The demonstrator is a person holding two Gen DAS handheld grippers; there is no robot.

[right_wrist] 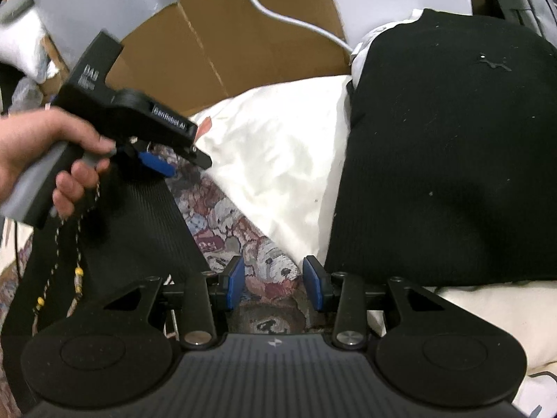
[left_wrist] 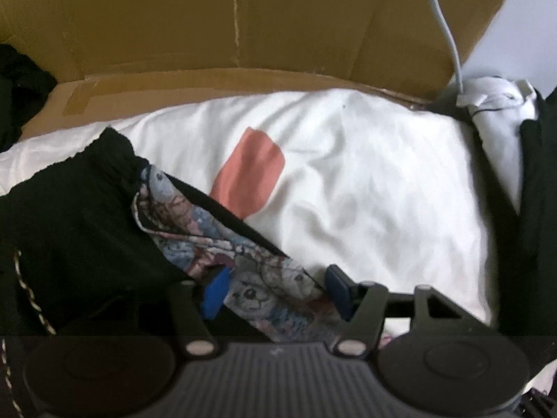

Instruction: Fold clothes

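Black fabric, a ribbed garment (right_wrist: 139, 230) with a speckled drawstring (right_wrist: 66, 240), lies at the left over a patterned cloth (right_wrist: 240, 230) printed with bear faces (a woven, tapestry-like weave). Both rest on white bedding (right_wrist: 285, 160) with a salmon-pink patch (left_wrist: 249, 170), in front of an opened cardboard box (left_wrist: 222, 24).

The left tongs (left_wrist: 276, 292) point steeply down at the patterned cloth where it slips out from under the black garment's gathered waistband (left_wrist: 115, 160). Their blue pads stand spread on either side of a strip of the cloth; whether the pads press it I cannot tell. In the right wrist view, a hand (right_wrist: 41, 153) grips the handle of these tongs.

The right tongs (right_wrist: 273, 287) are spread partway, pads hovering just over the bear print, with nothing pinched between them that I can see.

A folded black sweater (right_wrist: 449, 160) sits to the right on the bedding, flecked with lint. A pale cable (right_wrist: 285, 14) runs across the box toward a white object (left_wrist: 497, 97) near the sweater's far edge.
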